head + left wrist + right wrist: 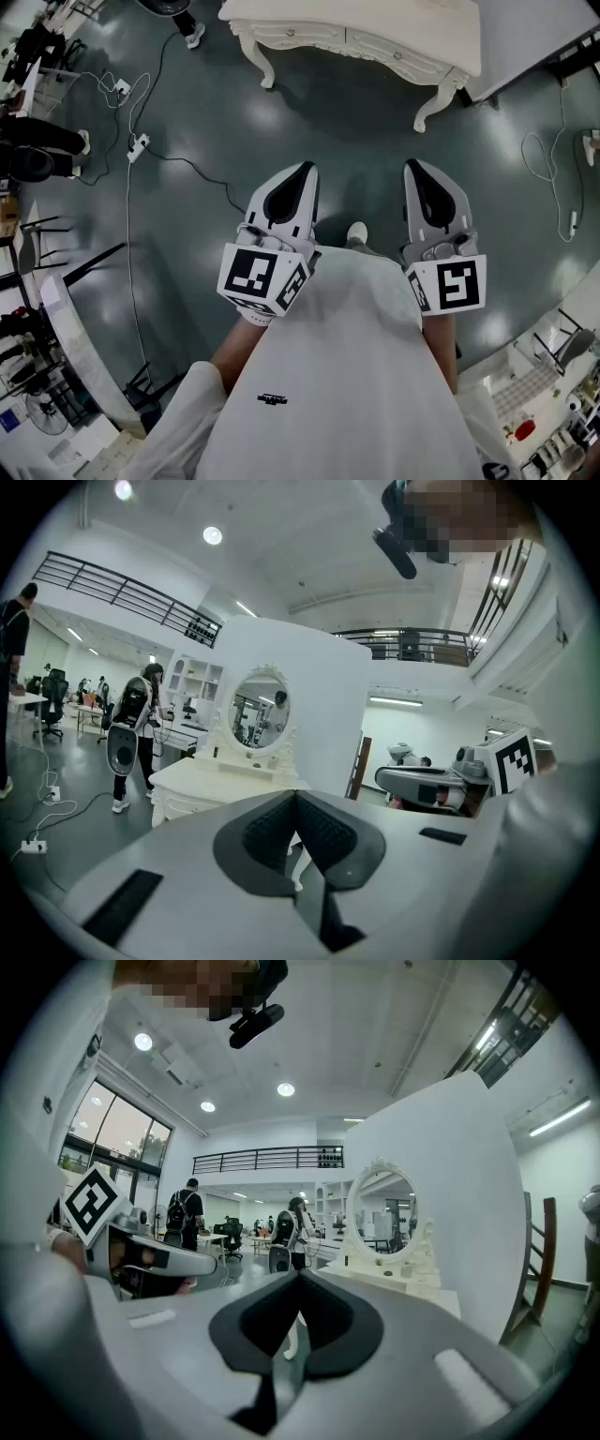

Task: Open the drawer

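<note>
Shut and empty, the left gripper [302, 173] and right gripper [414, 171] are held side by side over the glossy grey floor [347, 141]. They point at the white table [375, 23] and are well short of it. Left of the table, cables [131, 141] trail across the floor and a person [131, 738] stands. The drawer [298, 36] sits closed in the table's front. On the table stands an oval mirror [258, 708], with a white panel [328, 705] behind it.
</note>
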Available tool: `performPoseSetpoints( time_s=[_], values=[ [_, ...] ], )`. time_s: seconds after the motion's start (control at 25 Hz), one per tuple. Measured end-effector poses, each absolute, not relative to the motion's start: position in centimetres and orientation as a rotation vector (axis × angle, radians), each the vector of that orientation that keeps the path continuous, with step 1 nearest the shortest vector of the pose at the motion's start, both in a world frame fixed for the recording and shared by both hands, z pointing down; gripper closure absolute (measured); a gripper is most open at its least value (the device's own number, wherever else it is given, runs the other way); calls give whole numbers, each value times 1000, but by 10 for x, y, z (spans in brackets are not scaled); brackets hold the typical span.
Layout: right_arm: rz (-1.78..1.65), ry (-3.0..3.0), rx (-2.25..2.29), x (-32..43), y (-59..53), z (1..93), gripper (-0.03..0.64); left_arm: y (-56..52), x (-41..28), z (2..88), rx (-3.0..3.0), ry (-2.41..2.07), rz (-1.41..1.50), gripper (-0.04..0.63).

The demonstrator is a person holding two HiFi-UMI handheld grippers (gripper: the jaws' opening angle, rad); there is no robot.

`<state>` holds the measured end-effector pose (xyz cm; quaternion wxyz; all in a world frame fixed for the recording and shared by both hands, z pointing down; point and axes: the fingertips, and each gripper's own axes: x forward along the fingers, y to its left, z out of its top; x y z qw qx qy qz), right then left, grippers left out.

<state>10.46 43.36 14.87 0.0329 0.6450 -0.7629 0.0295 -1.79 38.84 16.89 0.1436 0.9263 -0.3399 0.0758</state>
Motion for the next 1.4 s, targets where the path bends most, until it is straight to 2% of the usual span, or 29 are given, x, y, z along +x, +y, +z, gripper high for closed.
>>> performPoseSetpoints(
  time_s=[0.56,1.08,1.4],
  values=[
    [109,-2555,1843,126,453,136,604,415,18,174,2593,-1097,239,588],
    [99,-2558,1807,143,453,137,604,419,13,162,2588,-1205,230,588],
    [115,-2553,1782,138,420,137,604,384,8,164,2553,-1212,199,588]
  ],
)
